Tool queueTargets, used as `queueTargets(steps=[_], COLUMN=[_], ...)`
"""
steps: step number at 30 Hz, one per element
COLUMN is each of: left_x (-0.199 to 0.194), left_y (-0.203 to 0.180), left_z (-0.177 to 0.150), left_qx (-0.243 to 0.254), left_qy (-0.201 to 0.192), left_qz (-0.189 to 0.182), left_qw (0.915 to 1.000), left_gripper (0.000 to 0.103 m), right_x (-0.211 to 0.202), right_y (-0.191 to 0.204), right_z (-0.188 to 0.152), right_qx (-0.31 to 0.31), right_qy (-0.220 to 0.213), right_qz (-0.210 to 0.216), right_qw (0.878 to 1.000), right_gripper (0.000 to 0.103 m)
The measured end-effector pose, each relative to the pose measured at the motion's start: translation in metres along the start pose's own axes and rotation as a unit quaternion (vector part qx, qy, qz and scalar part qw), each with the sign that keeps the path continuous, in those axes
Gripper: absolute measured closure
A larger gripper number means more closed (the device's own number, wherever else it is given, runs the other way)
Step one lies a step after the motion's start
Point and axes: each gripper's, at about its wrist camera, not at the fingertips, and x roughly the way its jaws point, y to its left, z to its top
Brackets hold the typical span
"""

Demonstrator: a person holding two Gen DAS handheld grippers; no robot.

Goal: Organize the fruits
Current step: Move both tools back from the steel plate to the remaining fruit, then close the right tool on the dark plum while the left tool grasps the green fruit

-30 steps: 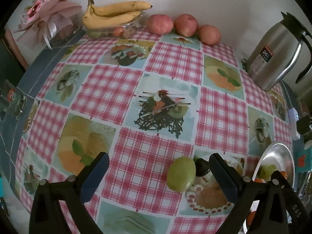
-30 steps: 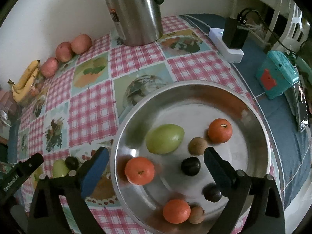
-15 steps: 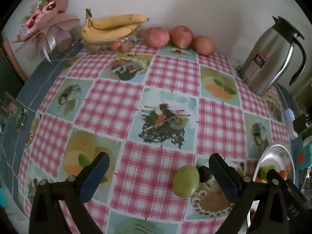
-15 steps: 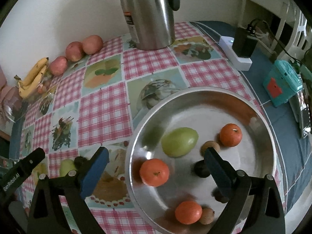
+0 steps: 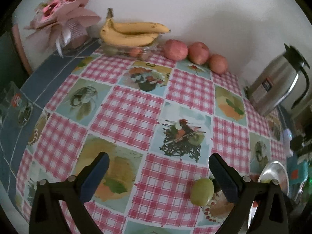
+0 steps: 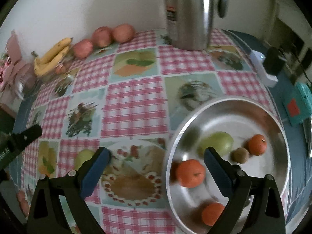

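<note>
A metal plate [image 6: 239, 120] at the right holds a green fruit [image 6: 216, 143], three oranges [image 6: 190, 172], and a kiwi [image 6: 240, 155]. My right gripper [image 6: 157, 167] hangs open and empty over the tablecloth at the plate's left rim. Another green fruit [image 5: 201, 192] lies on the cloth just inside the right finger of my left gripper [image 5: 159, 172], which is open and empty above the table. The same fruit [image 6: 83, 156] shows beside my right gripper's left finger. The plate's edge [image 5: 276, 173] sits at the far right.
Bananas [image 5: 132, 33] on a glass bowl and three red apples [image 5: 198, 52] line the back wall. A steel thermos [image 6: 189, 13] stands at the back right, a bouquet [image 5: 62, 19] at the back left. A power strip [image 6: 261, 68] and a teal box [image 6: 298, 105] lie right of the plate.
My right gripper has swung left, from over the plate to its left rim. My left gripper has drawn back and turned left; the small dark fruit is now hidden behind its right finger.
</note>
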Motion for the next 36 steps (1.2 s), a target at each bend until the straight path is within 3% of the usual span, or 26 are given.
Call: queueTargets(steps=[4, 10, 18, 20, 24, 26, 30, 32, 36], left_x=[-0.002, -0.001, 0.022, 0.029, 0.042, 0.045, 0.05, 0.053, 0.055], left_y=[0.01, 0.02, 0.009, 0.008, 0.006, 0.003, 0.001, 0.003, 0.004], left_z=[0.003, 0.003, -0.006, -0.009, -0.014, -0.016, -0.018, -0.019, -0.019], left_qx=[-0.009, -0.034, -0.026, -0.027, -0.037, -0.034, -0.04, -0.05, -0.056], left_qy=[0.002, 0.017, 0.062, 0.076, 0.102, 0.107, 0.117, 0.124, 0.129], left_qz=[-0.006, -0.032, -0.029, -0.029, -0.036, -0.037, -0.045, -0.049, -0.048], left_qw=[0.9999, 0.9988, 0.9973, 0.9963, 0.9934, 0.993, 0.9913, 0.9897, 0.9889], left_gripper=[0.0, 0.0, 0.0, 0.0, 0.0, 0.0, 0.0, 0.0, 0.0], right_x=[0.001, -0.011, 0.008, 0.013, 0.025, 0.031, 0.043, 0.049, 0.055], right_y=[0.015, 0.038, 0.048, 0.048, 0.046, 0.044, 0.04, 0.041, 0.043], right_z=[0.001, 0.005, 0.003, 0.002, -0.001, -0.002, -0.005, -0.006, -0.009], right_qx=[-0.004, -0.027, -0.032, -0.031, -0.023, -0.016, 0.002, 0.003, 0.002], right_qy=[-0.001, -0.038, -0.014, -0.008, 0.011, 0.022, 0.038, 0.047, 0.055], right_qz=[0.028, 0.056, 0.074, 0.077, 0.082, 0.088, 0.115, 0.119, 0.119], right_qw=[1.0, 0.997, 0.997, 0.997, 0.996, 0.996, 0.993, 0.992, 0.991], right_gripper=[0.005, 0.005, 0.007, 0.016, 0.023, 0.034, 0.041, 0.052, 0.058])
